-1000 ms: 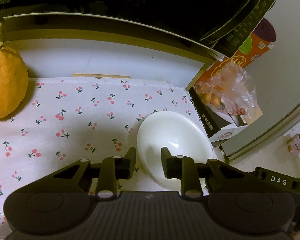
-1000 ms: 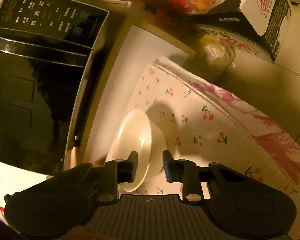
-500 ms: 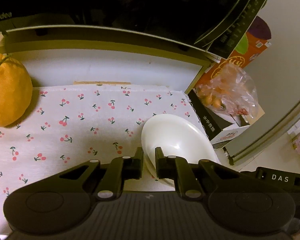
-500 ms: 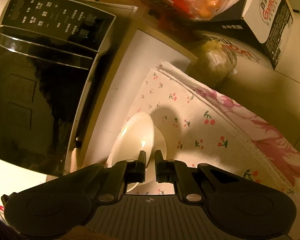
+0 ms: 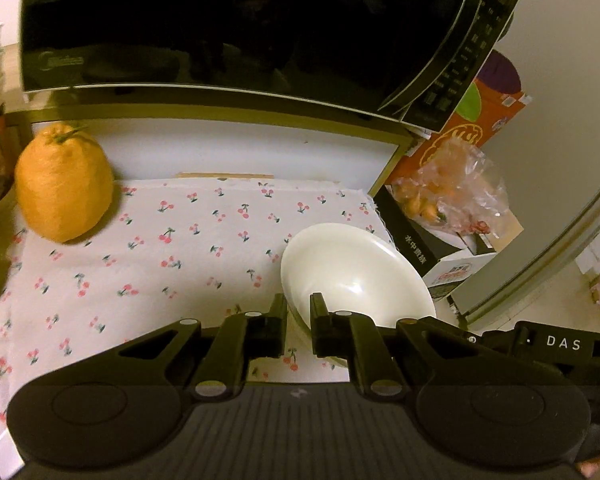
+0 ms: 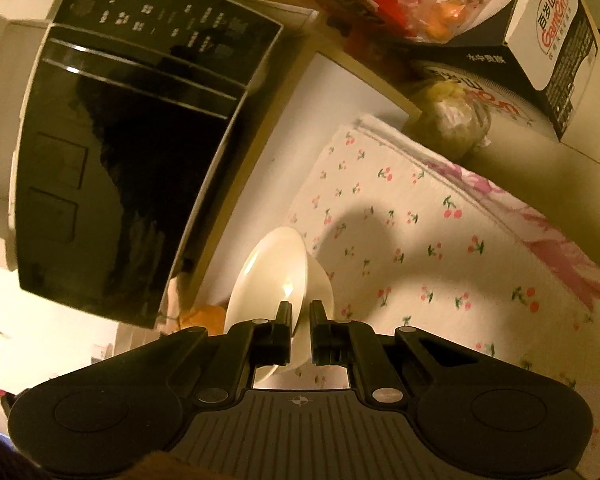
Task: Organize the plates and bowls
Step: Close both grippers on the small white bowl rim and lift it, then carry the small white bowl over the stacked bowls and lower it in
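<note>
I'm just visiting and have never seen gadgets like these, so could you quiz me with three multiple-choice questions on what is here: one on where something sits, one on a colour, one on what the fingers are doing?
1. Where does the big orange fruit sit?
A. On the cherry-print cloth, at its far left
B. Inside the white bowl
C. On top of the microwave

2. What colour is the bowl?
A. Blue
B. White
C. Black

3. What is the left gripper doing?
A. Its fingers are spread wide over bare cloth
B. Its fingers are shut on the bowl's rim
C. Its fingers are holding the fruit

Answers: 1 A, the fruit rests on the cloth in front of the microwave. 2 B, the bowl is plain white in both views. 3 B, the rim passes between the narrowed fingers; the right gripper pinches the same bowl, which stands tilted.
</note>
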